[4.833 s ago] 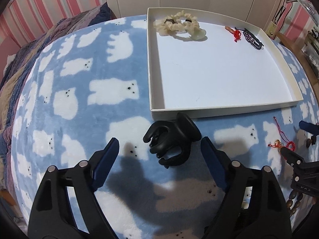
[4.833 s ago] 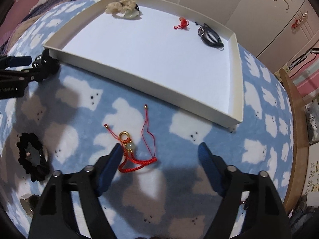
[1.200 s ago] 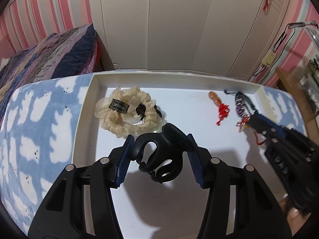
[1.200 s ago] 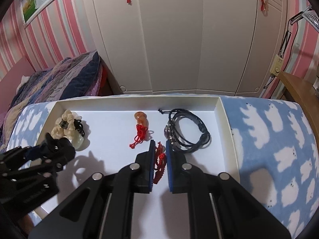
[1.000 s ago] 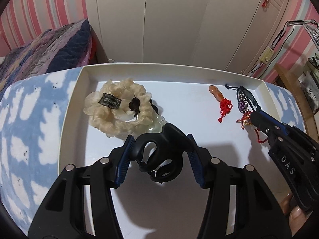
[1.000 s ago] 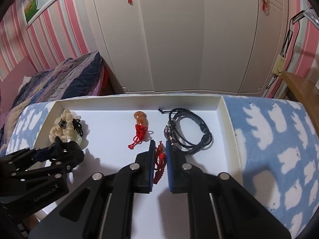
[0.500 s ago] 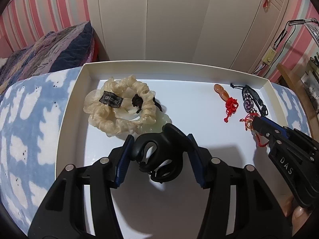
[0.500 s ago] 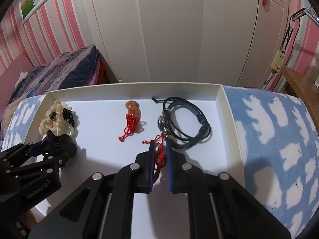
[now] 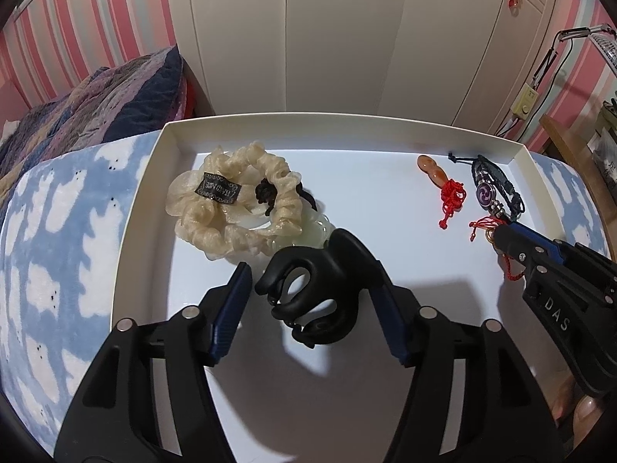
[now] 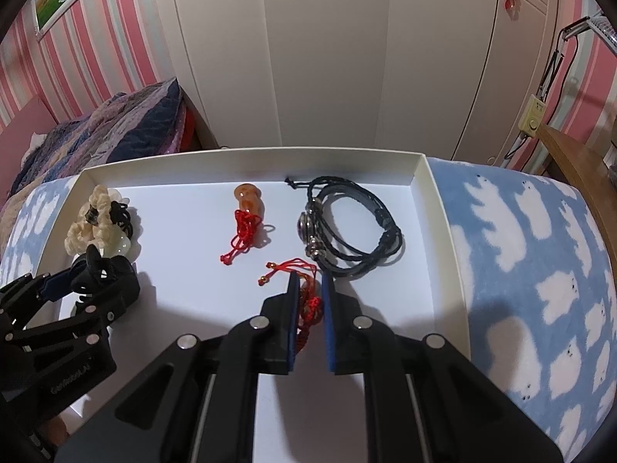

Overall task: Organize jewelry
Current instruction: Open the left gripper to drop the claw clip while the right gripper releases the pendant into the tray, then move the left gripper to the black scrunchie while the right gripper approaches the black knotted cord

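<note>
My left gripper (image 9: 310, 289) is over the white tray (image 9: 142, 193), its jaws opened a little around a black hair claw (image 9: 316, 301); a gap shows on the claw's left side. My right gripper (image 10: 308, 281) has its jaws slightly apart around a red cord charm (image 10: 304, 289), low over the tray floor beside a black bracelet (image 10: 354, 223). The right gripper (image 9: 501, 237) also shows in the left wrist view, and the left gripper (image 10: 92, 270) in the right wrist view.
A cream scrunchie (image 9: 235, 204) with a pale jade piece lies in the tray's far left. An orange pendant on a red knot (image 10: 246, 212) lies mid-tray. The tray sits on a blue bear-print blanket (image 10: 540, 270). White wardrobe doors (image 10: 327, 58) stand behind.
Both grippers have lowered toward the tray floor. The left jaws have opened a little off the hair claw. The right jaws have parted slightly around the red charm.
</note>
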Demonstrator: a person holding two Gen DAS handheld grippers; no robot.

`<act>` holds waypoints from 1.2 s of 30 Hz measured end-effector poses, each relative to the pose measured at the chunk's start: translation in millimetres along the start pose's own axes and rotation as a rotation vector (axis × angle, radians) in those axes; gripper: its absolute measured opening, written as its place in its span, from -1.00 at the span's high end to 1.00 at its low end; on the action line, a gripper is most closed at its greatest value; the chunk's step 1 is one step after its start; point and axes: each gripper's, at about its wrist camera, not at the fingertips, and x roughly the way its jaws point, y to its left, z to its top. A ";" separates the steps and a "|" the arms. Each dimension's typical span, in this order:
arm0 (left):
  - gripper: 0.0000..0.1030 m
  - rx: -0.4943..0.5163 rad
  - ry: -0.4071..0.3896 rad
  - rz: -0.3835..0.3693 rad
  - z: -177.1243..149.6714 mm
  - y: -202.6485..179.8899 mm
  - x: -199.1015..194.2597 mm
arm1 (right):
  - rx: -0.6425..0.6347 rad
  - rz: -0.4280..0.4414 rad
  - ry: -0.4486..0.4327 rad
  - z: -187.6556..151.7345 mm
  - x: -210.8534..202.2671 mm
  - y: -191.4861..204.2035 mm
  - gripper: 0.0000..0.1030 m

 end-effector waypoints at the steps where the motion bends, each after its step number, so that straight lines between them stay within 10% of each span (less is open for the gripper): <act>1: -0.22 -0.001 -0.001 0.000 -0.1 0.1 -0.1 | 0.004 0.003 0.003 -0.3 0.3 -1.3 0.77; 15: -0.85 -0.031 -0.084 -0.019 5.2 7.6 -26.8 | 0.105 0.006 -0.134 4.1 -26.0 -28.0 -0.66; 28: -0.94 -0.108 -0.316 -0.013 14.5 37.3 -140.8 | 0.159 -0.136 -0.637 7.8 -178.5 -44.1 -0.96; 36: -0.94 -0.006 -0.400 0.110 -35.0 18.0 -225.9 | 0.025 -0.358 -0.708 -28.8 -265.5 -36.6 -0.96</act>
